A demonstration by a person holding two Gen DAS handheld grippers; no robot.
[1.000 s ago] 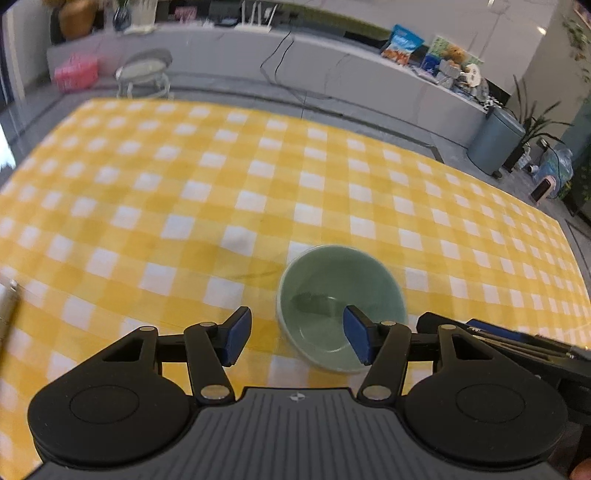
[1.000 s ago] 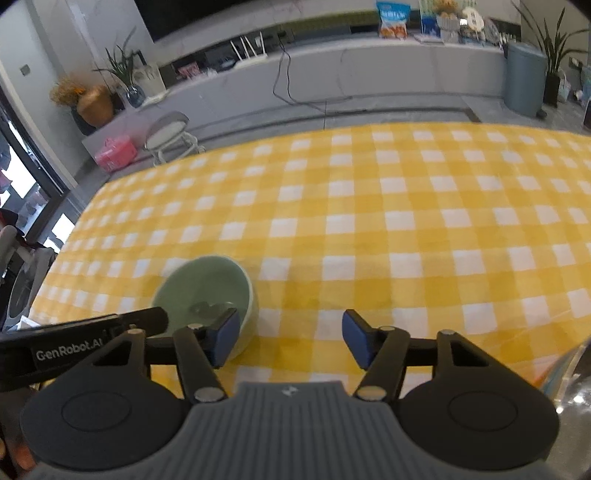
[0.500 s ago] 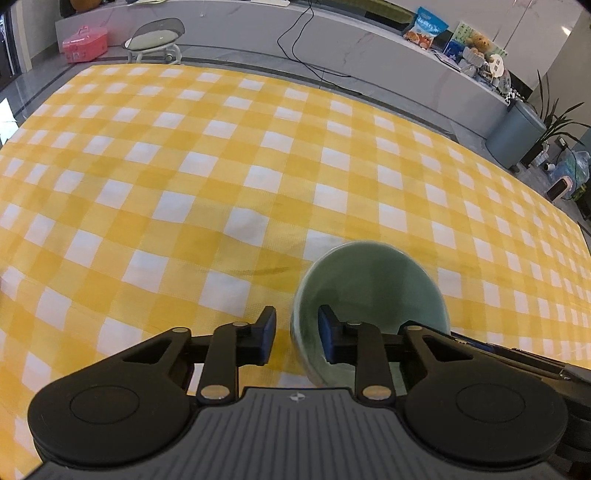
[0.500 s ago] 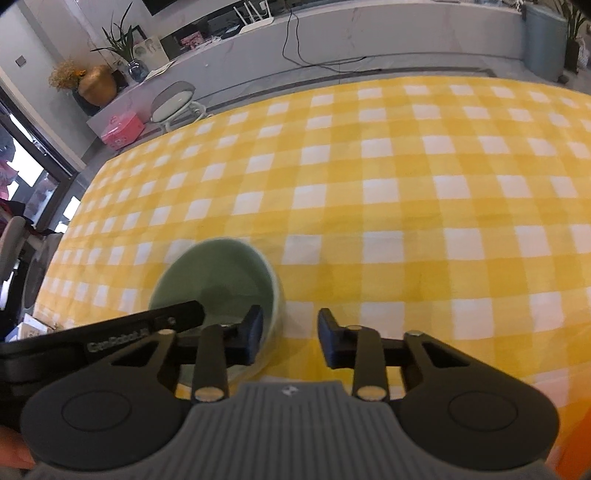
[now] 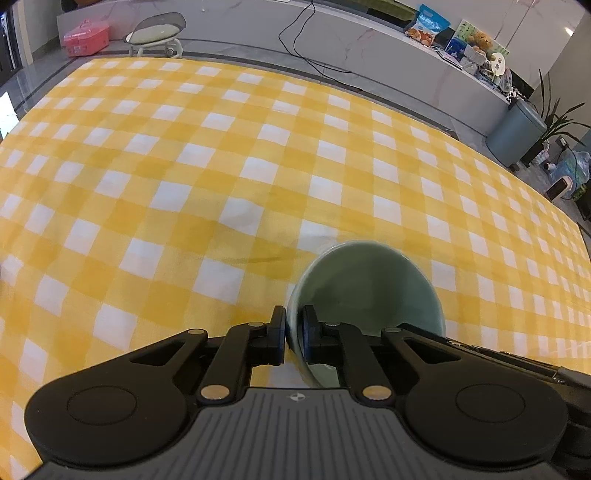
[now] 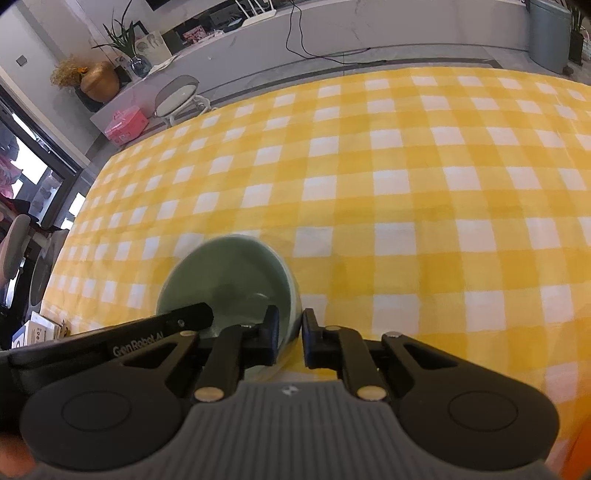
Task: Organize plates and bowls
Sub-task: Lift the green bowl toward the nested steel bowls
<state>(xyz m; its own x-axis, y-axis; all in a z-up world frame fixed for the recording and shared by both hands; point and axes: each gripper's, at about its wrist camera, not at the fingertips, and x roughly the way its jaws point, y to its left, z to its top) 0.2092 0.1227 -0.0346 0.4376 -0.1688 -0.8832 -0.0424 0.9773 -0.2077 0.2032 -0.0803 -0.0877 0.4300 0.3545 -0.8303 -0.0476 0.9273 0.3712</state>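
Note:
A pale green bowl (image 5: 369,288) is held over the yellow-and-white checked tablecloth (image 5: 221,166). My left gripper (image 5: 294,332) is shut on the bowl's left rim, one finger outside and one inside. The bowl also shows in the right wrist view (image 6: 229,280). My right gripper (image 6: 290,332) is shut on the bowl's right rim, its left finger inside and its right finger outside. The bowl is empty and tilts slightly. No plates are in view.
The checked cloth (image 6: 406,184) covers the whole table. Beyond the far edge are a stool (image 5: 155,33), a pink box (image 5: 86,37), a grey bin (image 5: 515,133) and a long low counter (image 5: 369,44) with packets on it.
Both grippers have closed from wide open onto opposite sides of the bowl's rim. The bowl now appears raised and closer to both cameras.

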